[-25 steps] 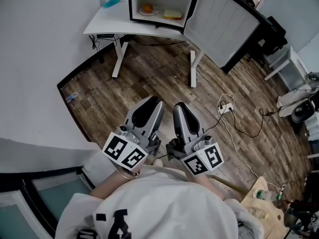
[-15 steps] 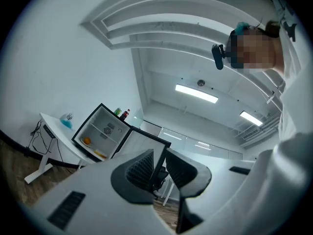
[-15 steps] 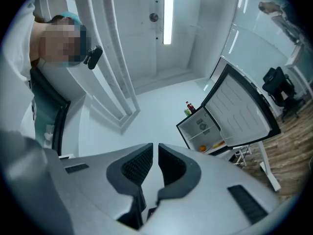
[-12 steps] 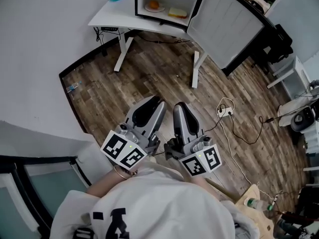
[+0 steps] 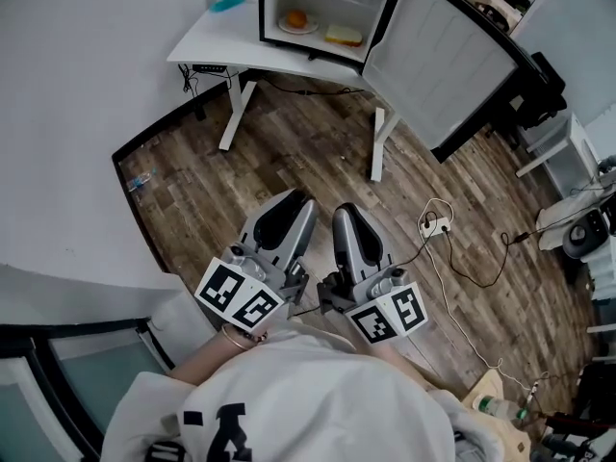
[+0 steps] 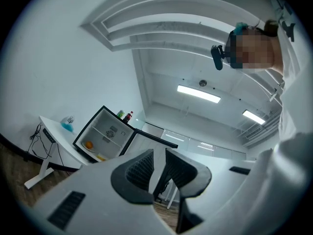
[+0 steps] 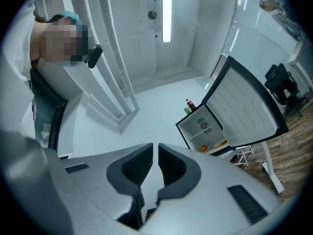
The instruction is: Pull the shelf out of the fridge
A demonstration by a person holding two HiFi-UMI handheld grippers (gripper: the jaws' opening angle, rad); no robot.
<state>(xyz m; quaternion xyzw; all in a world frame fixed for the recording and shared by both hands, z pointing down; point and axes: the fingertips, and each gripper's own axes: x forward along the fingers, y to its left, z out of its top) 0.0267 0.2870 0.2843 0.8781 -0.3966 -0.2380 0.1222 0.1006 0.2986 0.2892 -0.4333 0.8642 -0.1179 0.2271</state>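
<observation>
1. Underfoot, wood-plank floor (image 5: 289, 152): fills the middle of the head view from left to right.
2. White desk (image 5: 217, 41): upper left of the head view, on white legs, well apart from both of my grippers.
3. Fridge (image 5: 262, 8): small, dark-framed, white inside, standing on the desk at the top centre of the head view. Its door (image 5: 438, 61) is swung wide open toward the upper right.
4. My left gripper (image 5: 294, 200): lower centre of the head view, just left of its partner, held over the floor. In the left gripper view the jaws are drawn together with nothing between them.
5. My right gripper (image 5: 346, 212): lower centre, just beside the left one. In the right gripper view the jaws are likewise closed on nothing.
6. Shelf (image 6: 106, 134): the task item, seated inside the fridge across its interior, above the food. It sits at the left of the left gripper view, far from both pairs of jaws.
7. Cable (image 5: 452, 248): loose on the floor, right of centre in the head view.
8. Yellow item (image 5: 344, 35): on the fridge bottom, right side.
9. Orange (image 5: 296, 17): on a plate on the fridge bottom, left side.
10. Bottles (image 7: 188, 104): two, upright on top of the fridge.
</observation>
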